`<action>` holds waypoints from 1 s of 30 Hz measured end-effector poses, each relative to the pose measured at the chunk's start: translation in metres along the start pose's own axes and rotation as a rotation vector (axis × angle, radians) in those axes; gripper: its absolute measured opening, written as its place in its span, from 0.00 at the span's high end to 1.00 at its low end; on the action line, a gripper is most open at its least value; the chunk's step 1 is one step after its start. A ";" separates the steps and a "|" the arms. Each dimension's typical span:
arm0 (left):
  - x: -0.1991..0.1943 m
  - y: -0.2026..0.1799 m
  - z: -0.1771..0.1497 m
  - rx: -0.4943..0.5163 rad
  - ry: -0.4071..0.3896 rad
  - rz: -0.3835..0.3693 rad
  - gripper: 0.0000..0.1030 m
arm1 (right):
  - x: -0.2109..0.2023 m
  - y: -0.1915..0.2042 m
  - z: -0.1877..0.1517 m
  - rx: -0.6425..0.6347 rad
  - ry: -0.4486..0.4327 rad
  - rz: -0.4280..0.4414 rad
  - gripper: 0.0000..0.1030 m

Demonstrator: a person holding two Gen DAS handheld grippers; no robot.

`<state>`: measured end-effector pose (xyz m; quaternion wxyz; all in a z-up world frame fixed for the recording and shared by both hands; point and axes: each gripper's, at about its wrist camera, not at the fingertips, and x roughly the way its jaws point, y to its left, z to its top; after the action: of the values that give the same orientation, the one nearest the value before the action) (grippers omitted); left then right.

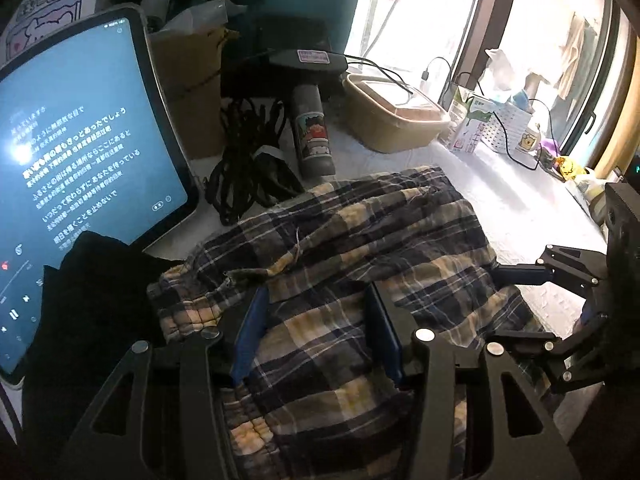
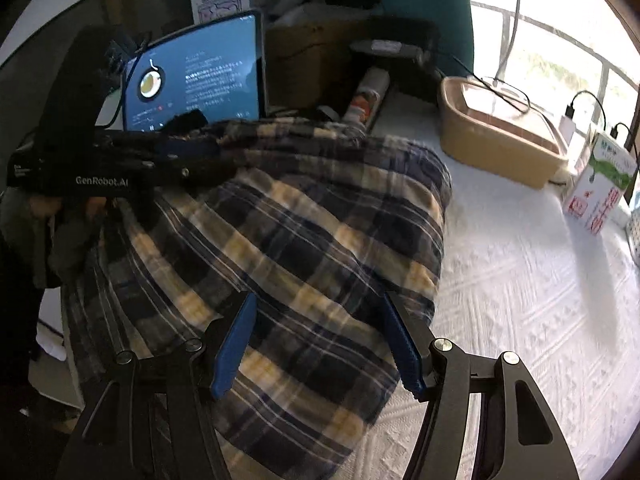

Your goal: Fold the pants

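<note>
pants: soft woven plaid cloth | bedcover: white textured quilted fabric | tablet: glossy glass

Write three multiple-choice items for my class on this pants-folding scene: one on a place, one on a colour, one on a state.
1. Where does the tablet stand from the left wrist view?
A. Left of the plaid pants
B. By the window
C. Inside the tan container

2. What colour are the pads of the right tongs?
A. Red
B. Blue
C. White

3. What state is the tablet screen in?
A. Dark
B. Cracked
C. Lit, showing text

Answers: 1 A, it leans at the left edge beside the pants. 2 B, both pads show blue against the cloth. 3 C, the screen glows with lines of text.
</note>
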<state>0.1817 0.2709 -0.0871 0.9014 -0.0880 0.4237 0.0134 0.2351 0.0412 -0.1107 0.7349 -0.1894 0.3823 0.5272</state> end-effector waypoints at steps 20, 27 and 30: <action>-0.085 -0.050 -0.040 -0.099 -0.148 0.163 0.38 | -0.047 -0.011 -0.032 0.076 -0.025 -0.075 0.36; -0.097 -0.082 -0.065 -0.100 -0.154 0.147 0.34 | -0.076 -0.011 -0.055 0.096 -0.047 -0.109 0.36; -0.100 -0.097 -0.071 -0.068 -0.162 0.142 0.31 | -0.089 -0.013 -0.068 0.116 -0.060 -0.130 0.35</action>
<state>0.0735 0.1686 -0.0406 0.9260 -0.0870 0.3540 0.0985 0.2090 -0.0659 -0.0872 0.7884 -0.1551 0.3768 0.4609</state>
